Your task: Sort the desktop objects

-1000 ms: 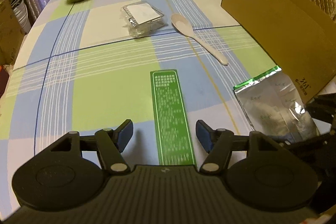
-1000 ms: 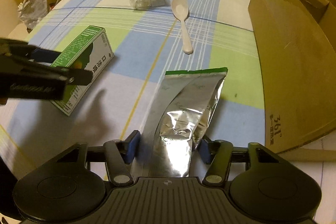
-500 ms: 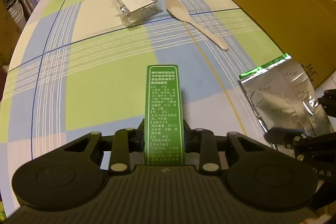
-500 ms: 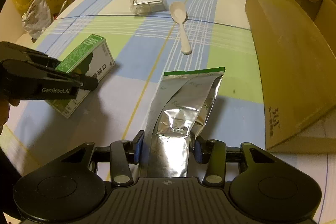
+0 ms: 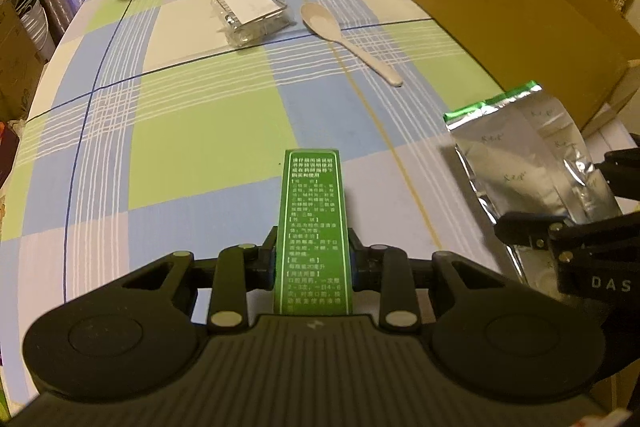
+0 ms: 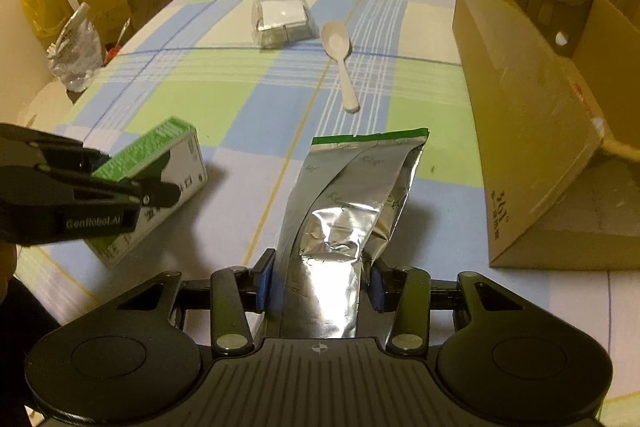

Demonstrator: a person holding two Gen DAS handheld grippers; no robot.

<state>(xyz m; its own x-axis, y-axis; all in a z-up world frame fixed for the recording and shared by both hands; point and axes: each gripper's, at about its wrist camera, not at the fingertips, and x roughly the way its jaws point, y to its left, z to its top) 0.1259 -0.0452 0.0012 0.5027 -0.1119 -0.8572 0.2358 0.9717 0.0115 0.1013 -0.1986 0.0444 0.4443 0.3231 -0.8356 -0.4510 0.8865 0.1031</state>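
Desktop objects are mostly unsorted: judging by the layout, only the first two are being picked up. Left claw point(image 5: 312, 259) clamps the green box point(image 5: 314, 227), and right claw point(image 6: 320, 285) pinches the foil pouch point(image 6: 348, 203), both low over the tabletop point(image 5: 192, 131) beside the cardboard box point(image 6: 532, 115). White spoon point(image 5: 348, 41) and clear plastic container point(image 5: 250, 13), farther from that cardboard box, await sorting.
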